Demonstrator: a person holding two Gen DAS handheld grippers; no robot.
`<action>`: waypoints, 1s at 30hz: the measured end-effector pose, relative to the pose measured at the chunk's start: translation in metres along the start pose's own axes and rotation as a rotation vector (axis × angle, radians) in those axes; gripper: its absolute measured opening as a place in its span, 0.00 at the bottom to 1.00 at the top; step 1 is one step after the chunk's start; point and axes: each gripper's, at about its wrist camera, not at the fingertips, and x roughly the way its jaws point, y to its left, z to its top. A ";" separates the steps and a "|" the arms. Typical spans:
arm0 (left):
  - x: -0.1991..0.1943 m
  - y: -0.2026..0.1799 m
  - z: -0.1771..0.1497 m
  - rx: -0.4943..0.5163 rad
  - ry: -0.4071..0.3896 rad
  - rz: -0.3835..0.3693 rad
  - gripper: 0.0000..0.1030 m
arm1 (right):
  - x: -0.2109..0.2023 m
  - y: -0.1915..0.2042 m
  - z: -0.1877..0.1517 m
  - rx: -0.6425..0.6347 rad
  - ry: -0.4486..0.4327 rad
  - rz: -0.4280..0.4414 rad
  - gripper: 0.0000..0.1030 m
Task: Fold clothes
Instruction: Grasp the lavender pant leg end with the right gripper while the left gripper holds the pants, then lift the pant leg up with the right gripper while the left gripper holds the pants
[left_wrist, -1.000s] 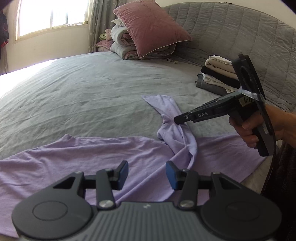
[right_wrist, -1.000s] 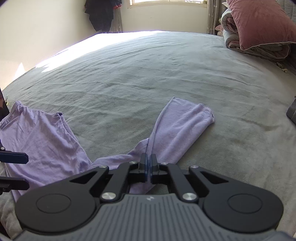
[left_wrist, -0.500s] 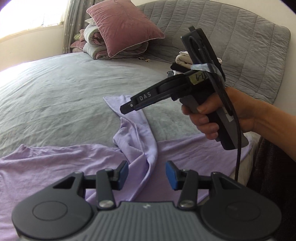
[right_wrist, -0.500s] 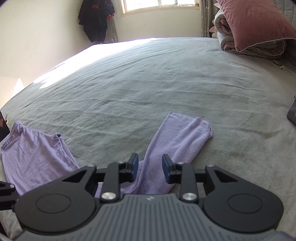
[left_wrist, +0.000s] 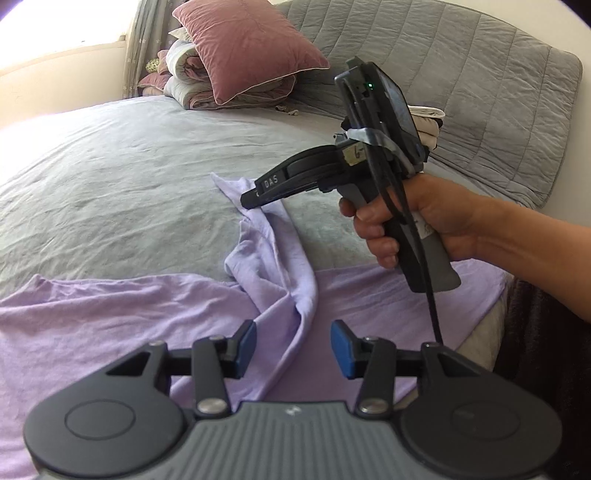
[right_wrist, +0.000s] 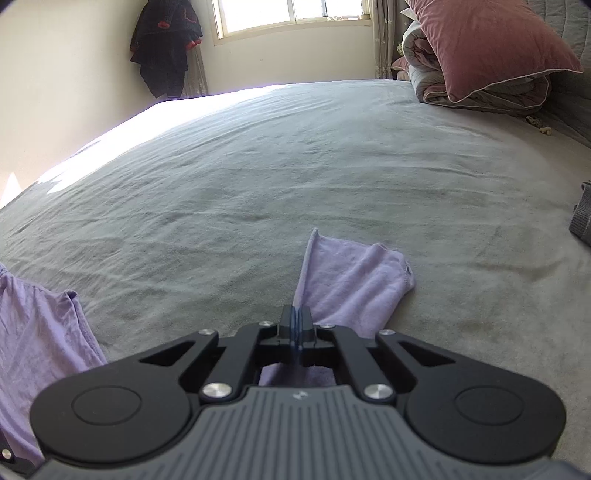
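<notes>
A lilac shirt (left_wrist: 122, 306) is lying spread across the near edge of a grey bed (left_wrist: 129, 166), its body running along that edge. One long sleeve (left_wrist: 273, 251) is twisting away from the body toward the middle of the bed, its cuff end lying flat on the cover. Spread out like this, the shirt appears to be at the smoothing stage, with no fold made yet; the sleeve probably needs straightening or laying over the body first.

A person's right hand (left_wrist: 413, 221) is gripping the handle of the right gripper (right_wrist: 295, 325), aiming it downward at the sleeve near the cuff. Its jaws are clenched fully together. In the right wrist view the blue pads are meeting over the sleeve's edge, and a thin layer of cloth seems to be pinched between them, though the pinch itself is hard to make out. Holding the sleeve here would let the person lift it and lay it where the fold calls for.

The left gripper (left_wrist: 293, 343) is hovering over the shirt where the sleeve meets the body. Its jaws are standing about half open, released, with a ridge of sleeve cloth below the gap and nothing pressed between the blue pads (left_wrist: 247, 339).

At the bed's far corner, a pink pillow (left_wrist: 251, 48) is resting on folded quilts (left_wrist: 188, 77).
</notes>
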 end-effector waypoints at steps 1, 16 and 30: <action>-0.001 -0.001 0.000 0.000 -0.004 -0.002 0.44 | -0.007 -0.003 0.000 0.006 -0.010 -0.006 0.00; 0.024 -0.028 0.011 0.081 0.012 -0.042 0.44 | -0.099 -0.048 -0.036 0.075 -0.043 -0.126 0.00; 0.066 -0.045 0.021 0.111 0.034 -0.013 0.43 | -0.065 -0.049 -0.039 0.024 -0.016 -0.081 0.44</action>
